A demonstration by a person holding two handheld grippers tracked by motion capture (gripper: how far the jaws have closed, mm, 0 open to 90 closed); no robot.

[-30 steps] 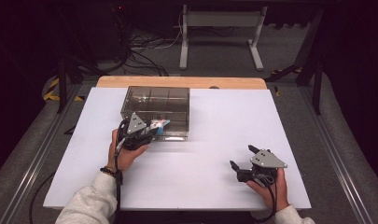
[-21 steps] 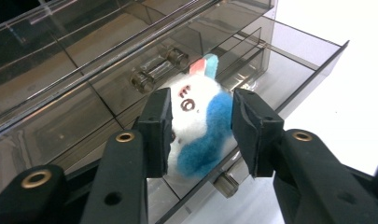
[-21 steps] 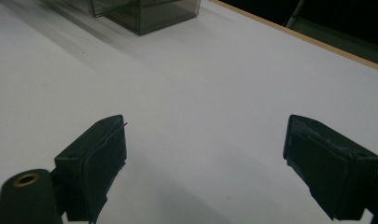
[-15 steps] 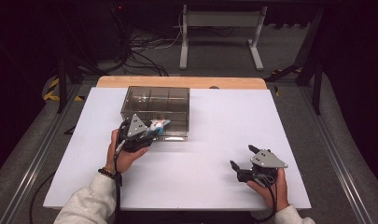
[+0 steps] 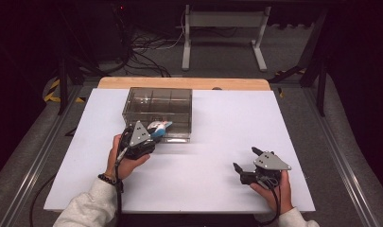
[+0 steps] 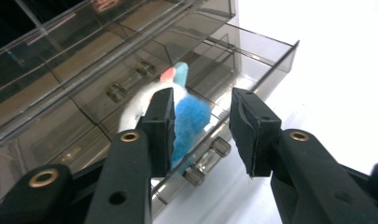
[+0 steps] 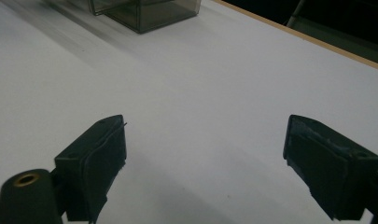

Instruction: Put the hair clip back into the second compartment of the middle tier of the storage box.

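A smoky transparent drawer box (image 5: 158, 101) stands at the back left of the white table (image 5: 227, 123). One lower drawer (image 6: 266, 60) is pulled out toward me. A small blue and white plush toy with a pink tip (image 5: 159, 127) (image 6: 189, 116) lies in that drawer. My left gripper (image 5: 152, 134) (image 6: 203, 126) is right at the drawer front, open, its left jaw against the toy and its right jaw clear of it. My right gripper (image 5: 244, 158) (image 7: 205, 149) rests low at the front right, open wide with bare table between its jaws.
A wooden strip (image 5: 184, 83) runs along the table's far edge. Behind it are a metal stand (image 5: 222, 19) and cables on the floor (image 5: 146, 47). The box corner (image 7: 144, 14) lies far ahead in the right gripper view.
Almost nothing: the left gripper has edged slightly at the drawer with the toy in the same spot. The right gripper has stayed put.
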